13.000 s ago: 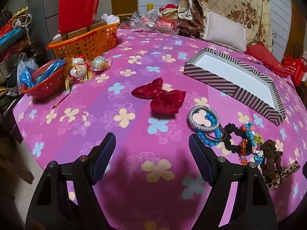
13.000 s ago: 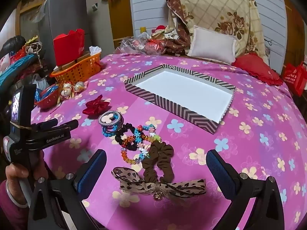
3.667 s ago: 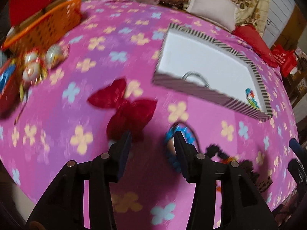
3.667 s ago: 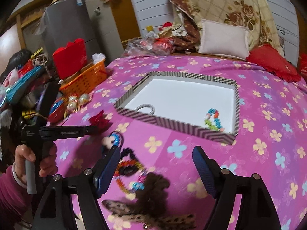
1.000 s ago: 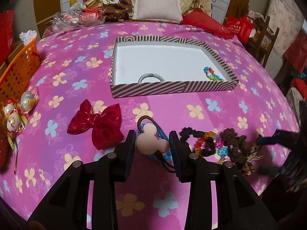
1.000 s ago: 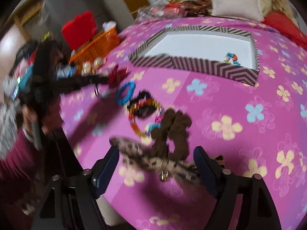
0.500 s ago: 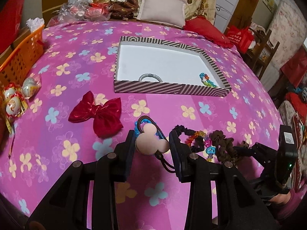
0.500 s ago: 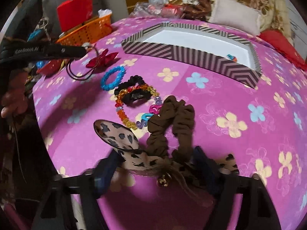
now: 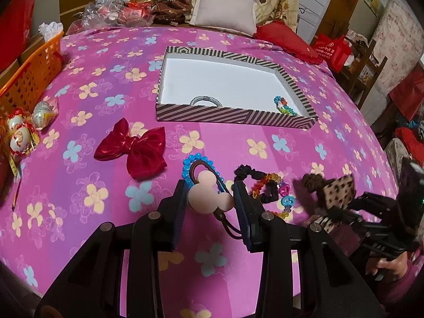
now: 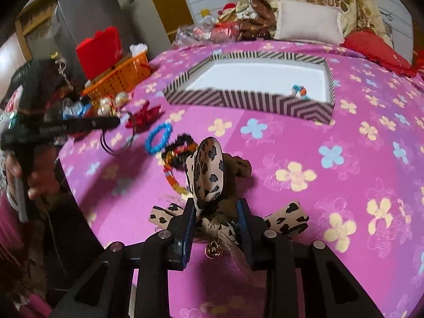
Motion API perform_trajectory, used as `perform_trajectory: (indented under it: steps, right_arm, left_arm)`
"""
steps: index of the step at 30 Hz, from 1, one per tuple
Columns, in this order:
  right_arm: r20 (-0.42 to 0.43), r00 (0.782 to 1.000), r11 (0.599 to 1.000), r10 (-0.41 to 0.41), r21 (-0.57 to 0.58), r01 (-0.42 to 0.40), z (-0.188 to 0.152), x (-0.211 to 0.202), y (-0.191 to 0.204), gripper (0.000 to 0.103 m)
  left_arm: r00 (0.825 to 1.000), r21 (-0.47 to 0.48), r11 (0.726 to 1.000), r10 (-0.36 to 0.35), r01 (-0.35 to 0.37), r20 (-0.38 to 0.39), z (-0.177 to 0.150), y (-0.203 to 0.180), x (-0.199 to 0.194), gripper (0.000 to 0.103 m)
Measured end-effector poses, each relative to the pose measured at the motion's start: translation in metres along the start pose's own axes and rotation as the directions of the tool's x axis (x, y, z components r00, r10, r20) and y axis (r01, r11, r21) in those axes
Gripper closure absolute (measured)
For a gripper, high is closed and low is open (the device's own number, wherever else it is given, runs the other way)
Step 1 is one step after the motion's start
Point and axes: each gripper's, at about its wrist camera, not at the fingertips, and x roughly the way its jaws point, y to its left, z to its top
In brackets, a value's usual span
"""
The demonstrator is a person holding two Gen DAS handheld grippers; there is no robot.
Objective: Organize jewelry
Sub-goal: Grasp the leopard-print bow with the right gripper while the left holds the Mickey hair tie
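My left gripper (image 9: 210, 198) is shut on a pink mouse-head hair tie (image 9: 209, 193) with brown elastic loops, held above the pink flowered bedspread. My right gripper (image 10: 216, 212) is shut on a leopard-print bow (image 10: 205, 172) with a brown scrunchie, lifted off the bed; it also shows in the left wrist view (image 9: 336, 189). A striped box (image 9: 233, 114) holds a silver band (image 9: 205, 100) and a colourful bead bracelet (image 9: 285, 106). A blue bead bracelet (image 9: 189, 163), a black scrunchie with a rainbow bead bracelet (image 9: 267, 185) and a red bow (image 9: 132, 145) lie on the bed.
An orange basket (image 9: 29, 71) stands at the left edge, wrapped egg-like ornaments (image 9: 21, 132) beside it. A pillow (image 9: 225, 13) and folded blankets lie at the back. Red bags and furniture (image 9: 336, 50) stand to the right of the bed.
My right gripper has closed on the leopard bow with the brown scrunchie and raised it off the bed. My left gripper still holds the mouse-head hair tie and has moved little.
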Motion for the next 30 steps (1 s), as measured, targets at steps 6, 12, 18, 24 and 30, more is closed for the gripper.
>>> perform_trajectory:
  steps: [6,12,18,24,30]
  right_arm:
    - [0.041,0.999,1.0,0.007,0.016,-0.008,0.015,-0.013,-0.001,0.073]
    - [0.078,0.997,0.999,0.002,0.032,-0.005,0.024,-0.025,-0.006,0.073]
    - [0.108,0.994,1.0,-0.012,0.029,0.009,0.035,-0.033,-0.009,0.073]
    - [0.128,0.991,1.0,-0.022,0.025,0.019,0.046,-0.035,-0.012,0.073]
    - [0.144,0.989,0.999,-0.03,0.031,0.026,0.058,-0.035,-0.019,0.073]
  left_arm:
    - [1.0,0.008,1.0,0.005,-0.006,0.01,0.003,-0.005,-0.007,0.069]
    - [1.0,0.007,1.0,0.017,-0.017,0.021,0.009,-0.007,-0.012,0.069]
    - [0.999,0.007,1.0,0.025,-0.026,0.029,0.015,-0.009,-0.016,0.069]
    - [0.999,0.026,0.999,0.036,-0.037,0.039,0.023,-0.018,-0.017,0.069]
    - [0.998,0.048,0.998,0.046,-0.049,0.047,0.037,-0.028,-0.011,0.069]
